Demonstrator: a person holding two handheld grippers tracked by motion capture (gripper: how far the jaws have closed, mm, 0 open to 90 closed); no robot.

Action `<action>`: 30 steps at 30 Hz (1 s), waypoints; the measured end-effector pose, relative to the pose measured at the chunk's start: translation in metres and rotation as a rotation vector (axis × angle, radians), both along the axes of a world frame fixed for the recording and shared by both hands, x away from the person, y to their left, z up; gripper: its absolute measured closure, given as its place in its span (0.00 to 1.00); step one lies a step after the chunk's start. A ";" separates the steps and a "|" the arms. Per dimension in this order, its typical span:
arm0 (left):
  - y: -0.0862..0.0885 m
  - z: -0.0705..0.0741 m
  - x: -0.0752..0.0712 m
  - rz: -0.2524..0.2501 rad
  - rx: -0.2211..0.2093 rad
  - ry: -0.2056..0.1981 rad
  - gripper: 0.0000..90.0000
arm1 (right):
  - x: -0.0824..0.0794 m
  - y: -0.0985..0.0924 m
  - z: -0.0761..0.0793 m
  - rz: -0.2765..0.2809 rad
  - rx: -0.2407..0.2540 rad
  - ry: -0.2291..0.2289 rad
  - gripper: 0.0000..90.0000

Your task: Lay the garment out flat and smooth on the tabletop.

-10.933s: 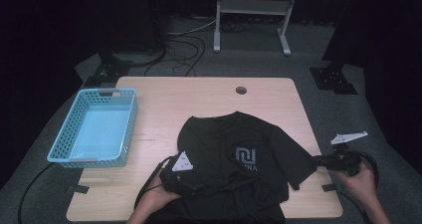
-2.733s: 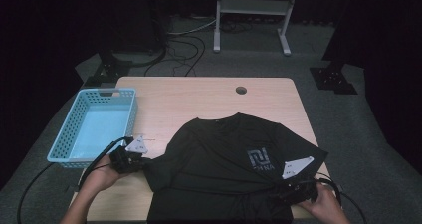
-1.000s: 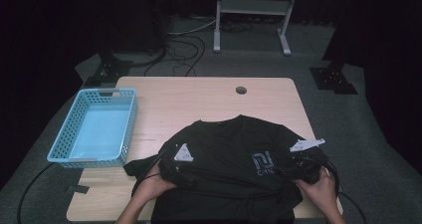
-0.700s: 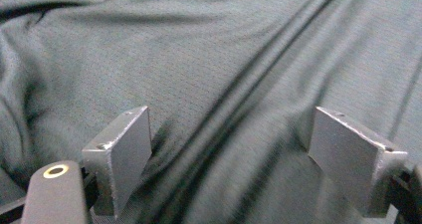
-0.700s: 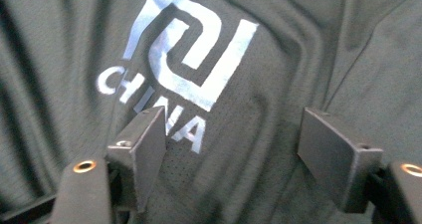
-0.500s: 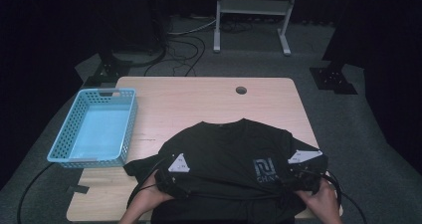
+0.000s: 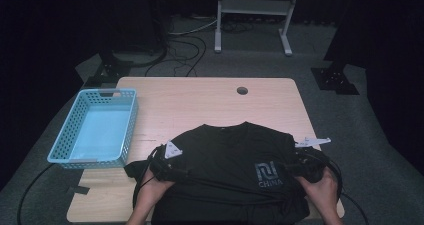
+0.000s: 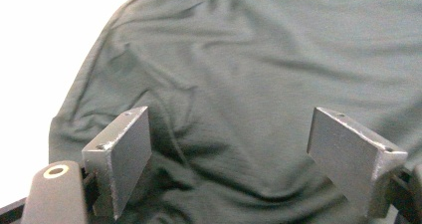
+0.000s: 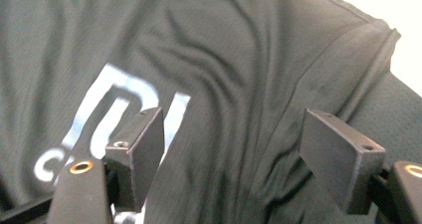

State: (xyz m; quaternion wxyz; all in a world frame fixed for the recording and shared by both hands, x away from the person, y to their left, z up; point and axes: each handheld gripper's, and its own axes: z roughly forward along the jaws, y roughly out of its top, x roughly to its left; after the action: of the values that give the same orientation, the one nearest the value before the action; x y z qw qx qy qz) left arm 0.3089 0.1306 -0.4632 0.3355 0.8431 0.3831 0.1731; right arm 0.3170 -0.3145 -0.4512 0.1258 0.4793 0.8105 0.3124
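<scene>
Both sleeves now lie folded in over the black T-shirt (image 7: 235, 170), which sits narrower than a few seconds ago at the near edge of the table (image 7: 200, 97).

The left gripper (image 8: 234, 154) and right gripper (image 9: 234, 154) hover over the shirt's sides with jaws wide, nothing pinched; the right jaws have just been opening, only cloth beneath them. Judged from this, a lengthwise fold comes next. The blue basket (image 7: 95, 127) stands left of the shirt, well apart; nothing blocks the way.
</scene>
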 end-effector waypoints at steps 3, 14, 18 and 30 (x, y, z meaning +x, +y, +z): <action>-0.002 -0.006 0.002 0.015 0.026 0.013 0.19 | 0.006 0.003 -0.004 -0.017 0.019 0.004 0.29; 0.014 -0.012 -0.004 0.095 0.001 0.023 0.12 | 0.010 -0.004 -0.016 -0.075 -0.040 0.008 0.30; 0.017 -0.011 -0.006 0.118 0.002 0.028 0.12 | 0.007 -0.015 -0.016 -0.094 -0.016 0.017 0.30; 0.008 -0.005 -0.006 0.096 0.006 0.003 0.11 | 0.006 -0.006 -0.014 -0.099 -0.038 0.023 0.30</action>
State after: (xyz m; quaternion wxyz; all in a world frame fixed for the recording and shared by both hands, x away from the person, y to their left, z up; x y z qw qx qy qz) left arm 0.3030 0.1391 -0.4685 0.3239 0.8248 0.4232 0.1890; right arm 0.3229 -0.3203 -0.4654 0.1408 0.5201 0.7928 0.2848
